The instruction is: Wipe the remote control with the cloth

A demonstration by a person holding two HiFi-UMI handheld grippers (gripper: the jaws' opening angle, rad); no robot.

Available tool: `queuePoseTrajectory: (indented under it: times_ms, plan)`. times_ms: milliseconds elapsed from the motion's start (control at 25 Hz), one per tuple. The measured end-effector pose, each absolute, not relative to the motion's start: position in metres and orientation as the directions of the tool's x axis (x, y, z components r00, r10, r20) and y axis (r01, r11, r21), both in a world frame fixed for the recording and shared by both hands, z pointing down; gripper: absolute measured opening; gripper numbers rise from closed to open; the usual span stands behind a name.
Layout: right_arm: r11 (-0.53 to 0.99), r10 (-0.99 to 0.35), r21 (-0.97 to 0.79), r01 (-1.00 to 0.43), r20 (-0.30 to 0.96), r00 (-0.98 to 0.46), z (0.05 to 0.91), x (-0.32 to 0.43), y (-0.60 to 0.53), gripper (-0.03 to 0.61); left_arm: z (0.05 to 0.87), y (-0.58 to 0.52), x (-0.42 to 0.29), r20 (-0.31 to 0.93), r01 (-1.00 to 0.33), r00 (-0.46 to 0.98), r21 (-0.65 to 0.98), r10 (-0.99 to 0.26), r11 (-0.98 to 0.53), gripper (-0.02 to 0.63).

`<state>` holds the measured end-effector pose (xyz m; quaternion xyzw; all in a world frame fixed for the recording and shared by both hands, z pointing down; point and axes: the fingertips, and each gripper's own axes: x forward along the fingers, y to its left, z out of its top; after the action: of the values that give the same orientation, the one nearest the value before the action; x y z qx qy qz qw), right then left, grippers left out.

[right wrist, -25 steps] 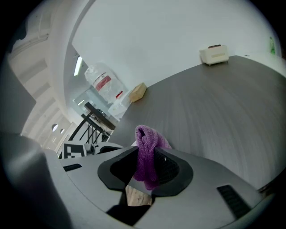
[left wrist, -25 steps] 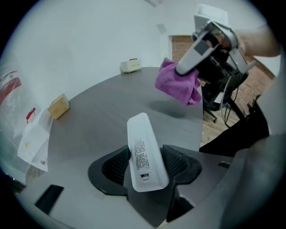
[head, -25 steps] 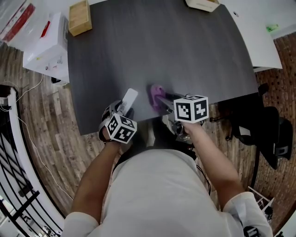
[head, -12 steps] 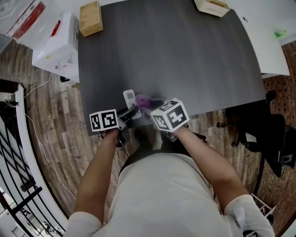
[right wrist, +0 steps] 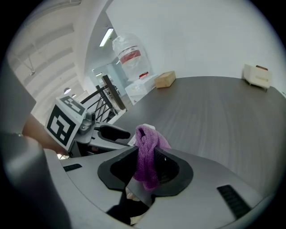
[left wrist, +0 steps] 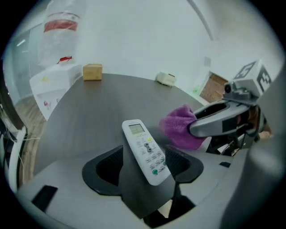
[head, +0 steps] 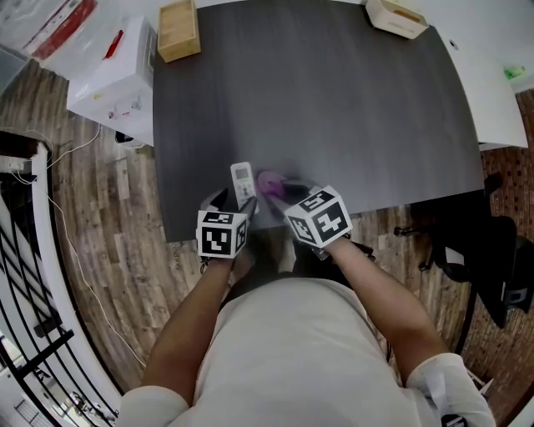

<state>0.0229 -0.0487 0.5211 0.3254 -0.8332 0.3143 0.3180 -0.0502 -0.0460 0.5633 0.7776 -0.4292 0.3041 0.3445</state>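
Observation:
A white remote control lies face up near the front edge of the dark table. Its near end sits between the jaws of my left gripper. Those jaws are opening, and a gap shows on each side of the remote. My right gripper is shut on a bunched purple cloth. The cloth hangs just right of the remote; I cannot tell whether they touch. In the right gripper view, the left gripper reaches in from the left.
A wooden box sits at the table's far left corner, a beige object at the far right. A white carton stands on the floor to the left, a black chair to the right.
A second ago the left gripper held the remote tilted up; now the remote lies flat, face up, between wider jaws. The right gripper has brought the cloth left, close beside the remote.

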Motion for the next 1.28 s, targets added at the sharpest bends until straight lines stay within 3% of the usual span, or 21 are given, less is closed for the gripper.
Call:
queuePoseTrajectory:
  times_ms: [160,480,1280]
  plan:
    - [0.514,-0.431,-0.318,-0.797,0.707,-0.56,0.505,0.056,-0.061,0.109,0.572,-0.055,-0.04,0.805,-0.881,0.379,0.163,-0.456,-0.444,0.275]
    - [0.355,-0.58,-0.313,-0.881,0.665,-0.47,0.47,0.139,-0.096,0.109,0.584,-0.085,-0.037,0.842,-0.901,0.342,0.167,-0.418,-0.4,0.273]
    - [0.387,-0.613,-0.196,-0.901,0.675,-0.411,0.472,0.15,-0.113,0.109,0.573,-0.086,-0.048,0.765,-0.844,0.485,0.282,-0.424,-0.457,0.267]
